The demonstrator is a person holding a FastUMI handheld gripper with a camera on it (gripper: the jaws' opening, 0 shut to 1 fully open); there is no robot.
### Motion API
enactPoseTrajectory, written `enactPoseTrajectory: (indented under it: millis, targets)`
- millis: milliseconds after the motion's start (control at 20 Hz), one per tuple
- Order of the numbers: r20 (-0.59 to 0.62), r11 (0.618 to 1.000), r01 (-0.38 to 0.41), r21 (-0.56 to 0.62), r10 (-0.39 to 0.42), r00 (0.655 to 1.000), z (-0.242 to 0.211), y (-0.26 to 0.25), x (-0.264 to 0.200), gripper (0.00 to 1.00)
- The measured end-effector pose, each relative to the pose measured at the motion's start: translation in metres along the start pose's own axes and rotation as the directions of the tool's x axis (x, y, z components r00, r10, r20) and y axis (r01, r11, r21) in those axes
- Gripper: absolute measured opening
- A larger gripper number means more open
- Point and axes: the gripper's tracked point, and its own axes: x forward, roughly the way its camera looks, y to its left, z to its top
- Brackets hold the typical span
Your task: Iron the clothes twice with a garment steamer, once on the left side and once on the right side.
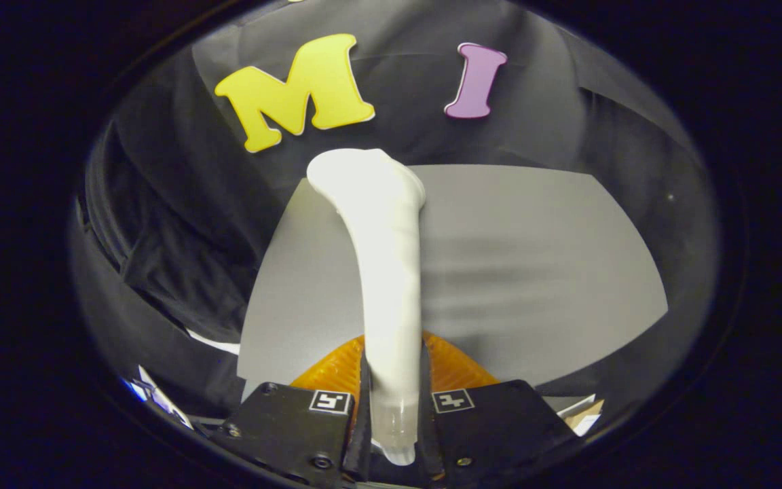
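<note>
Our tongs (394, 394) sit at the bottom centre of the frame, closed down to a narrow gap, with both fingers pressing on the handle of a white plastic garment steamer (387, 272). We see the steamer rising from between the fingers toward the middle of the frame, its wider head tilted to the upper left. Behind it lies a flat grey sheet (533, 272), slightly blurred. Dark crumpled clothes (180, 258) hang at the left of the frame.

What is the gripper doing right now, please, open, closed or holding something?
Gripper: closed on the white steamer, both fingers pressing its handle.
</note>
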Motion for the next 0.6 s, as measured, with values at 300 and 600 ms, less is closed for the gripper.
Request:
enactPoseTrajectory:
  millis: [300,600]
  targets:
    - [0.218,0.995,0.096,0.001,-0.094,0.971,-0.024,0.018,-0.068,0.30]
    - [0.412,0.973,0.232,0.013,-0.217,0.885,-0.051,0.043,-0.127,0.30]
